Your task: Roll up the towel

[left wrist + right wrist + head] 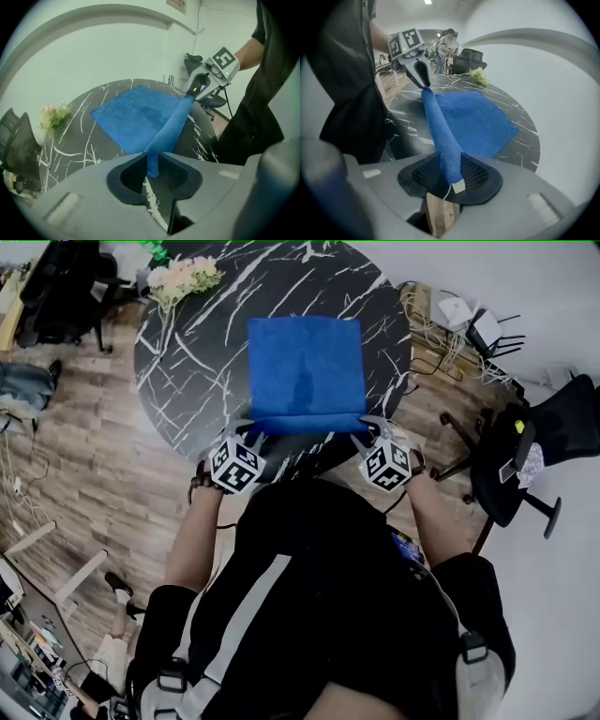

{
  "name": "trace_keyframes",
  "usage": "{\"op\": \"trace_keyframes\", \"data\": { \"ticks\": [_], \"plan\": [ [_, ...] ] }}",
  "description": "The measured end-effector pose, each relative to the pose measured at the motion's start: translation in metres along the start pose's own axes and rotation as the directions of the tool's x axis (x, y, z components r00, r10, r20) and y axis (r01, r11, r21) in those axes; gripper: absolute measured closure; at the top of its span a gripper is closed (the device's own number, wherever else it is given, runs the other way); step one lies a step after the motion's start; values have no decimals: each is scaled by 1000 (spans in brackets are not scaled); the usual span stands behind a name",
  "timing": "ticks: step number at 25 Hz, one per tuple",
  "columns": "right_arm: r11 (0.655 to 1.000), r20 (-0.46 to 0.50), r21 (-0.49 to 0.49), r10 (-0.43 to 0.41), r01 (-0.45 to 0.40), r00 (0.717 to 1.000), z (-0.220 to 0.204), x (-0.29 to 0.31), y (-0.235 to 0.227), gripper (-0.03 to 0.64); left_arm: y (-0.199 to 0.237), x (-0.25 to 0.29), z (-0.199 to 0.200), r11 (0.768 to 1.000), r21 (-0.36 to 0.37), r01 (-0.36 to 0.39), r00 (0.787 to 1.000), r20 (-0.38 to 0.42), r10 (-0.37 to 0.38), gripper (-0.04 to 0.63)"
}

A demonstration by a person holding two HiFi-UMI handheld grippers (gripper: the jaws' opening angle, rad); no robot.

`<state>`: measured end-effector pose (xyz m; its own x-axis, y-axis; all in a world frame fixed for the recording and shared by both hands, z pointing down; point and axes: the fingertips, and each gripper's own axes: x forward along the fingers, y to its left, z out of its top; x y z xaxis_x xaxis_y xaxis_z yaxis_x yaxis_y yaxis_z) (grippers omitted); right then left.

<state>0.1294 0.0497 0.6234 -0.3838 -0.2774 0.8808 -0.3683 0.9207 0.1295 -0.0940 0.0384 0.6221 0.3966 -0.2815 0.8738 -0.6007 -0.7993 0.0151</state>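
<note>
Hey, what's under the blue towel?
The towel lies flat on the black table; left gripper and right gripper pinch its rolled near edge. Whatever is beneath the cloth is covered.

My left hand-held gripper (253, 430) and right hand-held gripper (366, 427) are level with each other, one to the left and one to the right. Both point steeply down and away from me. Each has its jaws pinched on the towel (306, 367), the left on a thin fold, the right around a thicker roll. Both my forearms reach forward from bent elbows, marker cubes facing up.
</note>
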Motion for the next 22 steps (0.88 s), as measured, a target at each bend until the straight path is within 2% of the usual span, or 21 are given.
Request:
{"op": "trace_keyframes", "data": {
  "ticks": [3,7,11,13,22],
  "plan": [
    [999,-18,-13,29,-29,999,-7,4,13,477,-10,5,-4,999,-6,40,999,-10,-40,517],
    [999,-35,-10,36,-36,999,-16,11,17,477,-17,16,-13,998,30,52,997,-51,-50,515],
    [999,-43,-16,39,-40,998,-20,18,14,477,-18,26,-18,996,73,54,995,-87,-48,497],
    [999,-51,-24,41,-43,998,-20,21,13,477,-18,29,-18,995,87,59,994,-102,-50,460],
    [995,-86,-84,40,-47,995,-21,30,5,500,-14,35,-16,991,129,42,992,-125,-25,469]
  ]
}}
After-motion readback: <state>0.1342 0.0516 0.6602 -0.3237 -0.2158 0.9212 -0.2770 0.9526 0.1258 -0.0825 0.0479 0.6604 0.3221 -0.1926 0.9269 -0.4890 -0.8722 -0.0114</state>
